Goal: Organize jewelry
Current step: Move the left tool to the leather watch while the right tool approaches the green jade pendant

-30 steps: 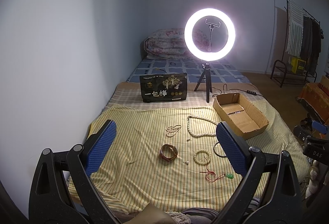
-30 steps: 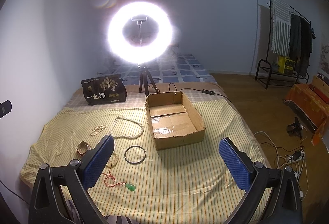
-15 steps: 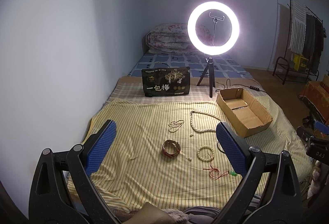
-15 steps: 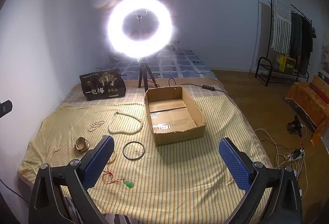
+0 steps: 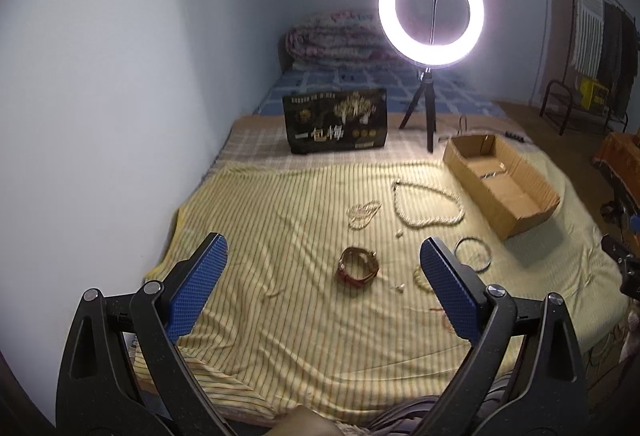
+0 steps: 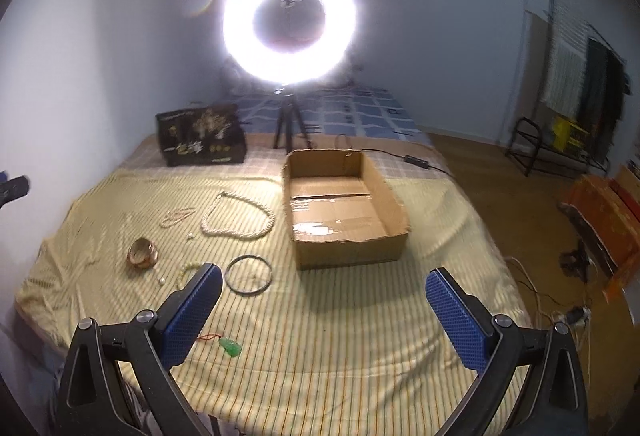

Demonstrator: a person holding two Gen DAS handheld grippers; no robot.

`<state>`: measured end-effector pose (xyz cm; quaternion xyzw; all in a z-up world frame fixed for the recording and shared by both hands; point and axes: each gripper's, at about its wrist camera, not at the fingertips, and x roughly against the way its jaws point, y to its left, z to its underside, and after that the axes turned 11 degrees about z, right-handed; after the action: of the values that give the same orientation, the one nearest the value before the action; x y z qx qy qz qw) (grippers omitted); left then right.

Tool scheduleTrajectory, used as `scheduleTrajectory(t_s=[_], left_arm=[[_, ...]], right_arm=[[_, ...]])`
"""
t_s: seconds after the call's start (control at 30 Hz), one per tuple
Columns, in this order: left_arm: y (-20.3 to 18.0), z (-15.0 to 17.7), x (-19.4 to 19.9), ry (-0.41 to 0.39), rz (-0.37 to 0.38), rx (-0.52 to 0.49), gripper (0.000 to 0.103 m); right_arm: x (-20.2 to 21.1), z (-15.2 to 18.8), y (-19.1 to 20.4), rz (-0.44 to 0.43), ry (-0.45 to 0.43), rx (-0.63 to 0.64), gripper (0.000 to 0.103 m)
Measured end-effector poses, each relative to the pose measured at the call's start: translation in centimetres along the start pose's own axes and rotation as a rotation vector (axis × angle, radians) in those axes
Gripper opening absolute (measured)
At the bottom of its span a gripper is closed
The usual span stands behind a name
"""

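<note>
Closer now, both wide tongs (image 5: 323,264) (image 6: 323,294) hover; bangle (image 5: 358,268) lies seemingly between the left pair.

You're in a home bedroom: a bed (image 5: 304,336) under a yellow striped sheet sits against the wall, with a rolled quilt (image 5: 332,43) at its far end. A clothes rack (image 6: 576,91) hung with garments stands on the wooden floor (image 6: 480,163).

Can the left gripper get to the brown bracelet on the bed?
Probably yes. The left gripper is open and holds nothing, and the brown bracelet lies ahead of it on the striped sheet with nothing in between.
</note>
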<state>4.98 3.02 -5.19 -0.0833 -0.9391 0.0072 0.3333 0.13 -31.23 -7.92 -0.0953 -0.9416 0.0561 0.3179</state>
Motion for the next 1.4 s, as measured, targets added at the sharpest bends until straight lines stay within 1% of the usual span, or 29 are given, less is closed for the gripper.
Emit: scheduleTrajectory(t_s=[0.13, 0.2, 0.3, 0.37, 0.4, 0.47, 0.53, 0.6, 0.67, 0.83, 0.9, 0.93, 0.97, 1.0, 1.13, 1.2, 1.23, 1.27, 1.4], left_arm=[[1.4, 1.0, -2.2, 0.042, -0.011, 0.006, 0.097], [2.1, 1.6, -3.4, 0.063, -0.019, 0.007, 0.091], [2.9, 2.4, -5.2, 0.105, -0.020, 0.001, 0.085], [3.6, 3.0, -6.5, 0.140, 0.008, 0.023, 0.082], [3.9, 3.3, -7.2, 0.158, 0.026, 0.041, 0.077], [4.7, 3.9, -8.3, 0.191, 0.073, 0.080, 0.072], [5.1, 4.3, -9.3, 0.213, 0.098, 0.109, 0.068], [5.2, 4.7, -10.3, 0.236, 0.117, 0.126, 0.061], [5.0, 4.9, -11.3, 0.258, 0.142, 0.142, 0.058], [4.8, 4.8, -13.9, 0.303, 0.199, 0.192, 0.058], [4.6, 4.6, -15.0, 0.316, 0.211, 0.205, 0.053], [4.6, 4.5, -15.5, 0.324, 0.214, 0.212, 0.051], [4.6, 4.5, -16.2, 0.336, 0.214, 0.221, 0.046], [4.5, 4.5, -16.7, 0.344, 0.212, 0.228, 0.045], [4.7, 4.7, -18.8, 0.378, 0.207, 0.252, 0.044], [4.7, 4.9, -19.5, 0.392, 0.211, 0.263, 0.040], [4.7, 5.0, -19.8, 0.396, 0.209, 0.265, 0.040], [4.7, 5.0, -20.1, 0.400, 0.209, 0.267, 0.040], [4.8, 5.2, -20.9, 0.411, 0.204, 0.277, 0.040]], right_arm=[[-2.5, 0.8, 0.5, -0.054, 0.048, 0.053, 0.103], [-3.8, 1.2, 0.9, -0.075, 0.085, 0.090, 0.102], [-5.4, 2.0, 1.8, -0.107, 0.138, 0.155, 0.101], [-6.7, 2.8, 2.8, -0.151, 0.185, 0.202, 0.098], [-7.3, 3.2, 3.2, -0.178, 0.206, 0.217, 0.097], [-8.5, 3.7, 3.8, -0.224, 0.246, 0.237, 0.092], [-9.5, 4.2, 4.3, -0.270, 0.282, 0.260, 0.088], [-10.2, 4.7, 4.9, -0.302, 0.305, 0.294, 0.086], [-10.8, 4.9, 5.5, -0.331, 0.322, 0.334, 0.084], [-11.1, 5.5, 7.1, -0.399, 0.338, 0.414, 0.078], [-11.3, 5.7, 7.7, -0.420, 0.345, 0.439, 0.073], [-11.4, 6.0, 8.1, -0.434, 0.348, 0.457, 0.069], [-11.5, 6.2, 8.4, -0.444, 0.351, 0.473, 0.065], [-11.6, 6.4, 8.8, -0.449, 0.354, 0.489, 0.063], [-12.5, 6.9, 9.9, -0.476, 0.380, 0.522, 0.055], [-13.0, 7.1, 10.4, -0.483, 0.395, 0.538, 0.047], [-13.3, 7.3, 10.7, -0.489, 0.408, 0.550, 0.042], [-13.4, 7.5, 10.8, -0.493, 0.415, 0.554, 0.039], [-13.8, 7.9, 11.5, -0.498, 0.431, 0.583, 0.038]])
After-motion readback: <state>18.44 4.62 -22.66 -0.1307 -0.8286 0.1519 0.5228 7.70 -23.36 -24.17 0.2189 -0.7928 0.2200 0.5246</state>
